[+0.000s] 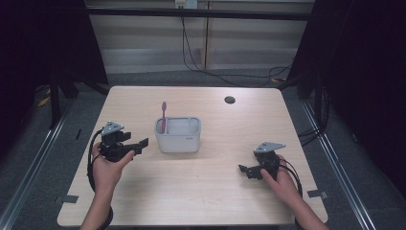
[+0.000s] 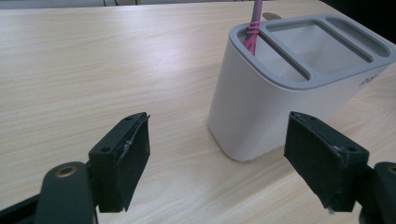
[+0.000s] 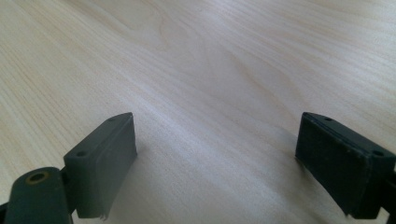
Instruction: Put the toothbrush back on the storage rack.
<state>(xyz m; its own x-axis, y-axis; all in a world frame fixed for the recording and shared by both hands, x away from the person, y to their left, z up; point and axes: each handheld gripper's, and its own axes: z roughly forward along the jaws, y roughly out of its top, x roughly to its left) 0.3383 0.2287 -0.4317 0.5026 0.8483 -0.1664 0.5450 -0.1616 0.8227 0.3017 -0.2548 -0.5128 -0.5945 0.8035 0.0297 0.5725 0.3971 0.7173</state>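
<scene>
Pale wood grain covers the table [image 1: 201, 191], with both hands resting on its near half. Nearest, the right gripper [image 1: 245, 171] lies at the right, its jaws spread wide over bare wood and holding nothing. Slightly farther in, the left gripper [image 1: 142, 143] sits at the left with its jaws also wide apart and empty, pointing at the white holder [image 1: 177, 139], which stands just beyond its tips with nothing between them. That holder stands mid-table with a grey divided top, and a pink toothbrush [image 1: 163, 116] stands upright in its left compartment. Farther back, a dark round hole [image 1: 230, 99] marks the tabletop, and cables [image 1: 191, 57] hang down the wall behind.
</scene>
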